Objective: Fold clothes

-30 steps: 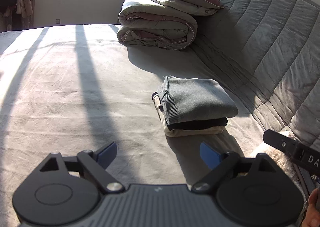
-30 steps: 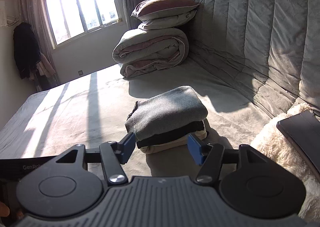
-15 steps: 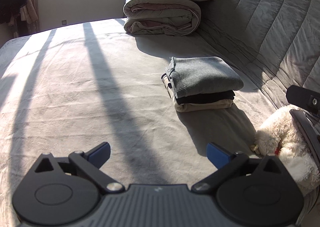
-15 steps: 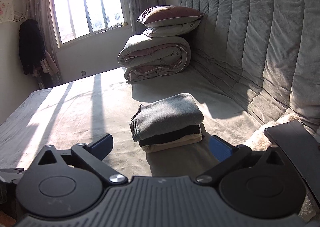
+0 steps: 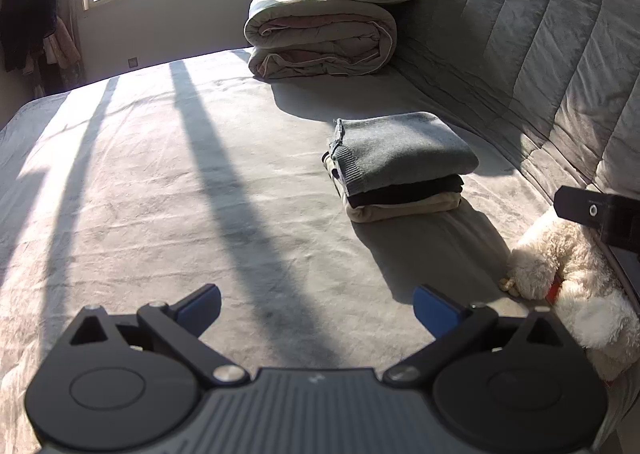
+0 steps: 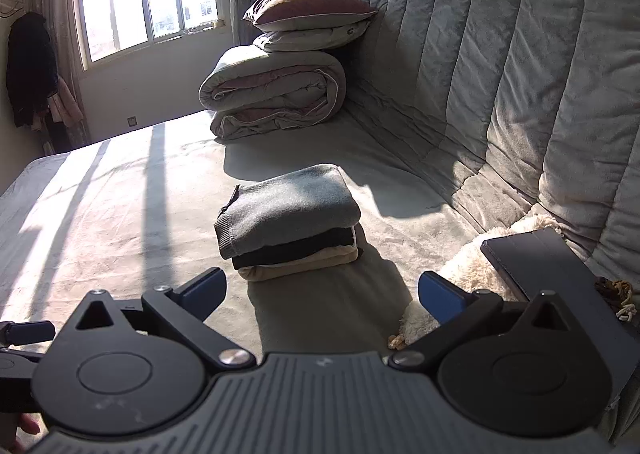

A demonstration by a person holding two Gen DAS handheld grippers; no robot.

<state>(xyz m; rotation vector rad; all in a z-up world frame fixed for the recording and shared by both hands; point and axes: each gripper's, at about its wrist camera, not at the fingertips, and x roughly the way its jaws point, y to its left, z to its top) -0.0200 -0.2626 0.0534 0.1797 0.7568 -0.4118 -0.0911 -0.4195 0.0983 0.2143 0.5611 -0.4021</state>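
Bed (image 5: 160, 214) bears folded clothes (image 6: 286, 222); no writing is legible.

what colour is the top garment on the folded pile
Grey: the top garment is a grey knit, lying over a black one and a beige one. The right wrist view shows it best.

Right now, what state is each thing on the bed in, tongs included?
Left tongs: open, empty.
Right tongs: open, empty.
Grey sweater: folded, top of stack.
Black garment: folded, middle.
Beige garment: folded, bottom.
Duvet: rolled, under two pillows.
Plush toy: lying by the backrest.
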